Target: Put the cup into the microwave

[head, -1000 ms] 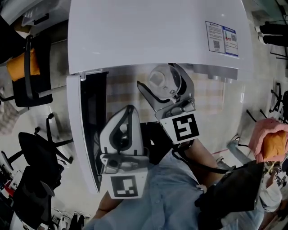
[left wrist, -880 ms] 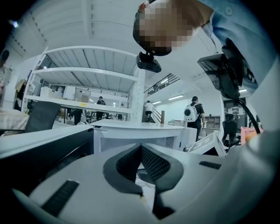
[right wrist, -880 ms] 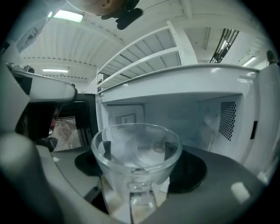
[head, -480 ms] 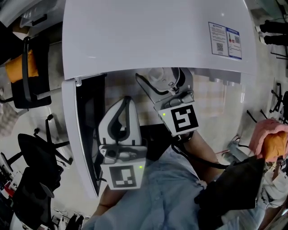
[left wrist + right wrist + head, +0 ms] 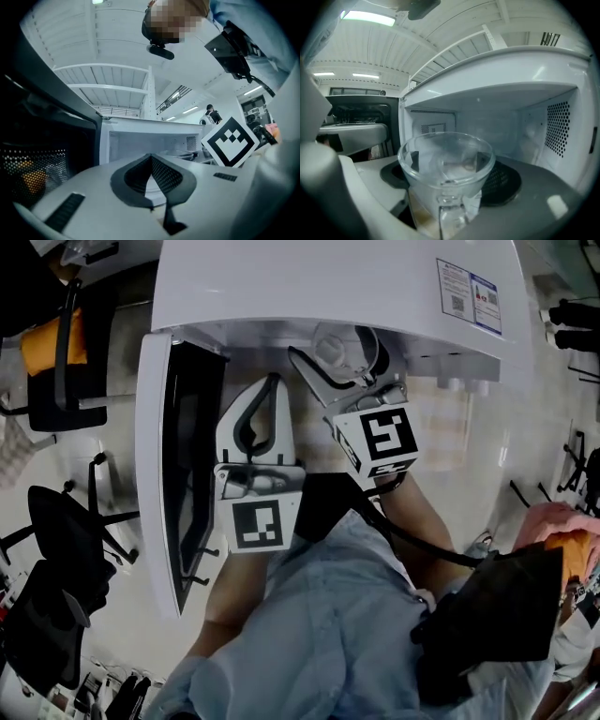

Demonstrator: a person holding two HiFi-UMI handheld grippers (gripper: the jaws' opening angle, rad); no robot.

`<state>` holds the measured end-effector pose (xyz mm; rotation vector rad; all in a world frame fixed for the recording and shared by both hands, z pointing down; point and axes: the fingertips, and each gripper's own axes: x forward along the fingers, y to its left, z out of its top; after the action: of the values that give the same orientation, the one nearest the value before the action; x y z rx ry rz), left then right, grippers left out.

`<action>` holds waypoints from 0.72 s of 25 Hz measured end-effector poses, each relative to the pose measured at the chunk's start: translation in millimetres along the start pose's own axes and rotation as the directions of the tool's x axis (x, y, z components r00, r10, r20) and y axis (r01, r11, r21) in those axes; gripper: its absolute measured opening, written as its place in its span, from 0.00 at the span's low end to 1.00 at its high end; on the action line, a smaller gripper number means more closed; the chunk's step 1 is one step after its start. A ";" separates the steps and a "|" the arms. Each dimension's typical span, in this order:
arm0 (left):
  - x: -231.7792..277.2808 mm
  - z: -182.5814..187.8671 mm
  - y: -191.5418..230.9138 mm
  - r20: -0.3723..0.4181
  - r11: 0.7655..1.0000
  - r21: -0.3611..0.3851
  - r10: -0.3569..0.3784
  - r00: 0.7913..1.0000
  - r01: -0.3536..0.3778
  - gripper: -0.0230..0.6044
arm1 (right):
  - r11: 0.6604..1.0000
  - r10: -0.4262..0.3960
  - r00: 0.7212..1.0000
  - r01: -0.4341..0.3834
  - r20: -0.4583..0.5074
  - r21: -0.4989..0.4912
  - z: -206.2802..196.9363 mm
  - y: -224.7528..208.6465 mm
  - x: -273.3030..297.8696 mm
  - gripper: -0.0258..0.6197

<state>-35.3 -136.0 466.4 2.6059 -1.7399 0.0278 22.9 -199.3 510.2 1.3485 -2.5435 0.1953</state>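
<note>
While the microwave [image 5: 328, 287] stands with its door [image 5: 183, 456] swung wide at its left side, the left gripper [image 5: 273, 388] hangs just in front of the microwave's opening, jaws together with nothing between them. Further right, the right gripper [image 5: 349, 360] is clamped on the clear glass cup [image 5: 446, 164], held upright at the microwave's mouth. The step in hand looks like the insertion itself. Next, I judge, the cup must go deeper inside, come down onto the microwave's floor, and only then be let go.
</note>
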 end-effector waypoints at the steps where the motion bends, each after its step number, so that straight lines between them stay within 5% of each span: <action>1: -2.0 0.2 0.9 0.005 1.000 0.011 0.002 1.000 -0.002 0.05 | 1.000 0.005 1.000 -0.005 0.001 -0.004 -0.7 0.8 -0.6 0.65; 18: -20.5 17.3 5.1 0.089 0.997 0.057 0.055 0.994 -0.060 0.05 | 0.999 0.032 0.999 -0.031 0.021 -0.038 5.0 15.1 -14.6 0.65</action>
<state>-47.7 -119.2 448.7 2.6359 -1.8703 -0.0356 17.4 -180.4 501.2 1.3043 -2.5737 0.1388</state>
